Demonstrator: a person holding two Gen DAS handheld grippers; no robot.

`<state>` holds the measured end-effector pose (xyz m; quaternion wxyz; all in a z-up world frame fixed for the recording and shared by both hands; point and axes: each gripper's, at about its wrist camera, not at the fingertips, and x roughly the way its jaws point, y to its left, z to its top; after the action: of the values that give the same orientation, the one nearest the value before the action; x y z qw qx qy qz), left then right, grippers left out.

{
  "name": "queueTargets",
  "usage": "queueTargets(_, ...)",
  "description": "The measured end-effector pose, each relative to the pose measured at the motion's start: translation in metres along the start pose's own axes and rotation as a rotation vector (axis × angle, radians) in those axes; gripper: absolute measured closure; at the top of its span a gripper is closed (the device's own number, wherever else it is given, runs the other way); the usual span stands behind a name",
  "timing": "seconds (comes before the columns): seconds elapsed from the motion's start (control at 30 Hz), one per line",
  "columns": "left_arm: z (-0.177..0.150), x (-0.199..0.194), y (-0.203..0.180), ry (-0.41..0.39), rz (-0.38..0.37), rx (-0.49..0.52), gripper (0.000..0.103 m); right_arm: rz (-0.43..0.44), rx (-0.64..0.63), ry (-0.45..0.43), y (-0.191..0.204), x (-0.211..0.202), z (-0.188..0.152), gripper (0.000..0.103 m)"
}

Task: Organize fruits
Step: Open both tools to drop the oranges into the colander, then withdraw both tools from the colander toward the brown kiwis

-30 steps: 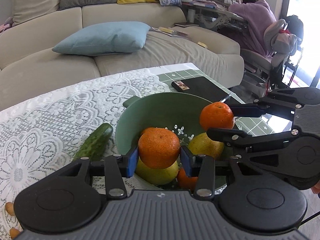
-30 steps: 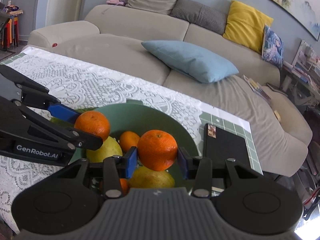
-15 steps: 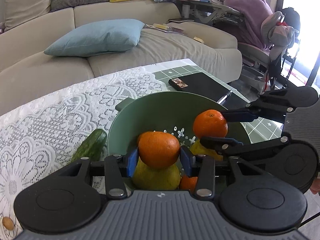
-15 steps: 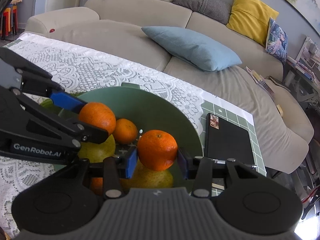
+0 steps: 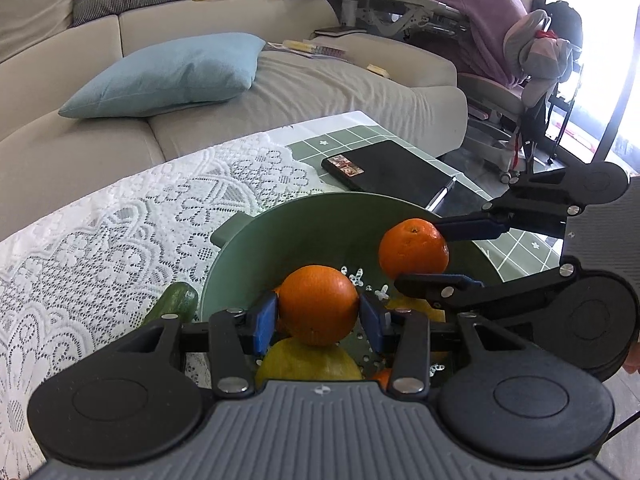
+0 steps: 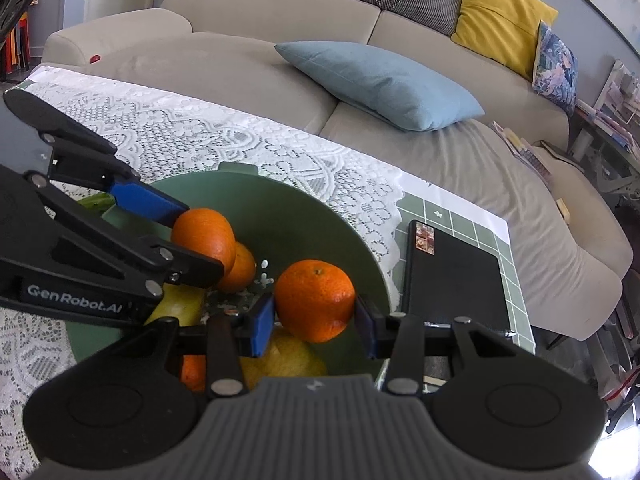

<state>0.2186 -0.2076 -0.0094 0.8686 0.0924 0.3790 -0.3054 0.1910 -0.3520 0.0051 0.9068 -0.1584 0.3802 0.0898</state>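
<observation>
A green colander bowl point(image 5: 304, 232) point(image 6: 312, 216) stands on the lace tablecloth. My left gripper point(image 5: 318, 316) is shut on an orange point(image 5: 318, 304) and holds it low inside the bowl, over a yellow pear point(image 5: 308, 360). My right gripper point(image 6: 314, 316) is shut on another orange point(image 6: 316, 300), also inside the bowl, above a second yellow pear point(image 6: 288, 356). In the left wrist view the right gripper's orange point(image 5: 414, 246) sits at the right. In the right wrist view the left gripper's orange point(image 6: 204, 236) sits at the left, next to a small loose orange point(image 6: 242, 266).
A cucumber point(image 5: 172, 304) lies on the lace cloth just left of the bowl. A black notebook with a pen point(image 5: 388, 170) point(image 6: 452, 276) lies on the green tiled mat beyond the bowl. A sofa with cushions stands behind the table.
Both grippers have moved down and forward into the bowl with their oranges still held. The fruits in the bowl now sit closer beneath the fingers.
</observation>
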Motion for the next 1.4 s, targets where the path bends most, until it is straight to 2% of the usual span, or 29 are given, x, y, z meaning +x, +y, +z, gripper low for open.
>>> queueTargets(0.13, 0.001, 0.001, 0.003, 0.012, -0.007, -0.007, 0.053, 0.034, 0.008, 0.011, -0.001, 0.006, 0.002, 0.062)
queueTargets(0.3, 0.002, -0.003, 0.008, 0.033, -0.060, -0.002, 0.052, 0.044, -0.010, 0.026, 0.003, 0.011, 0.002, 0.062)
queueTargets(0.63, 0.002, -0.004, 0.020, 0.039, -0.152, -0.089, 0.053, 0.065, -0.013, 0.041, 0.002, 0.011, 0.003, 0.061)
queueTargets(0.73, 0.000, -0.008, 0.016, 0.017, -0.116, -0.066, 0.052, 0.044, -0.006, 0.041, 0.000, 0.011, 0.002, 0.061)
queueTargets(0.9, -0.003, -0.020, 0.017, 0.000, -0.095, -0.054, 0.052, 0.073, 0.026, 0.030, -0.004, 0.009, 0.002, 0.062)
queueTargets(1.07, -0.009, -0.042, 0.013, -0.040, 0.006, -0.017, 0.051, 0.069, 0.029, 0.009, 0.003, 0.003, 0.003, 0.059)
queueTargets(1.17, -0.017, -0.057, 0.013, -0.062, 0.078, -0.012, 0.051, 0.056, 0.037, -0.024, 0.013, -0.005, 0.003, 0.040)
queueTargets(1.4, -0.039, -0.092, 0.029, -0.104, 0.138, -0.056, 0.051, 0.091, 0.055, -0.104, 0.048, -0.032, 0.011, 0.033)
